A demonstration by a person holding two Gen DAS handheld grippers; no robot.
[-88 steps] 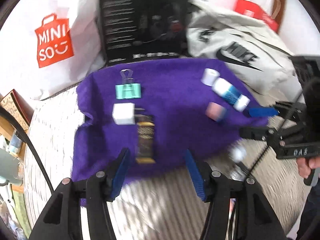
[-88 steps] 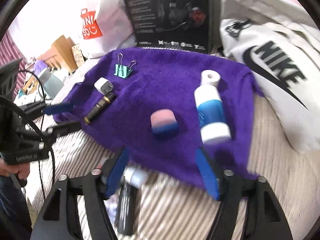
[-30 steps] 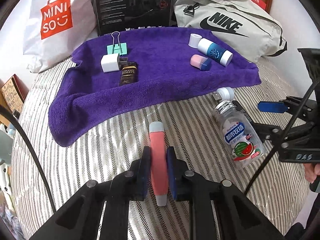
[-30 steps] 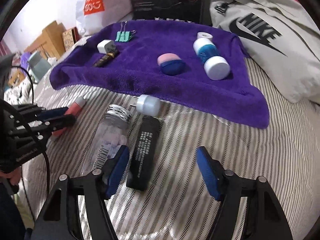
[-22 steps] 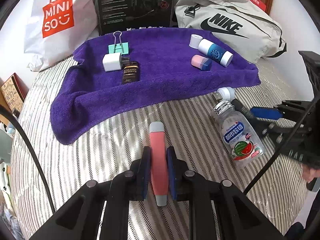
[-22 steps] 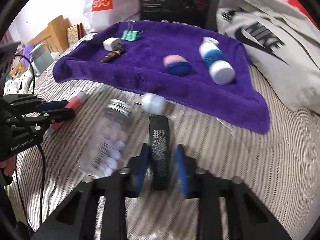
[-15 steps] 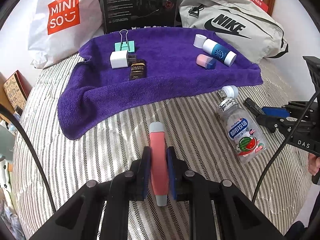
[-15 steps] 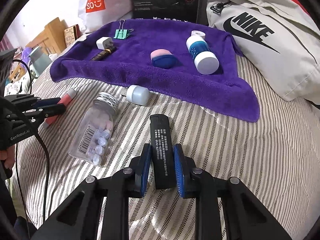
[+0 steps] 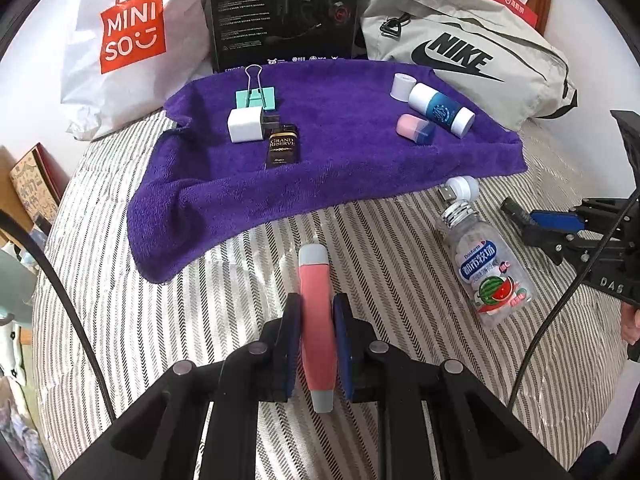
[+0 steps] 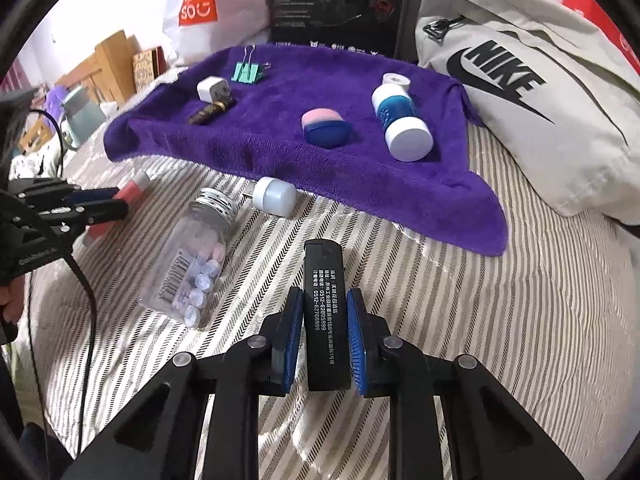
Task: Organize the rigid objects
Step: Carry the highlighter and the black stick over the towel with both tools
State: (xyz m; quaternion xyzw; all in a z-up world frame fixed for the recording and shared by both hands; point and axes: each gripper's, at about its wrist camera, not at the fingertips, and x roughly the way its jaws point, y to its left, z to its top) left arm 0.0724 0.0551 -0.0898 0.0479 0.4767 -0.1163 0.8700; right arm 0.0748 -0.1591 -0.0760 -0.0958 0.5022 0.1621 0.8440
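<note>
My left gripper (image 9: 316,322) is shut on a pink tube with grey ends (image 9: 315,308), held just above the striped bedding. My right gripper (image 10: 324,320) is shut on a flat black bar with white print (image 10: 323,300). A purple towel (image 9: 344,152) lies ahead with a teal binder clip (image 9: 256,98), a white charger cube (image 9: 245,125), a black-gold stick (image 9: 281,147), a pink-blue capsule (image 9: 416,129) and a white-blue bottle (image 9: 440,109) on it. A clear candy bottle (image 9: 482,264) and a small white USB light (image 9: 460,190) lie on the bedding.
A white Miniso bag (image 9: 128,36), a black headset box (image 9: 284,12) and a grey Nike bag (image 9: 464,52) stand behind the towel. A small white cap (image 9: 402,85) sits beside the white-blue bottle. Wooden furniture (image 10: 108,64) shows far left in the right wrist view.
Both grippers went from open over the towel to shut: the left on the pink tube, the right on the black bar. In the last half second both have lifted slightly.
</note>
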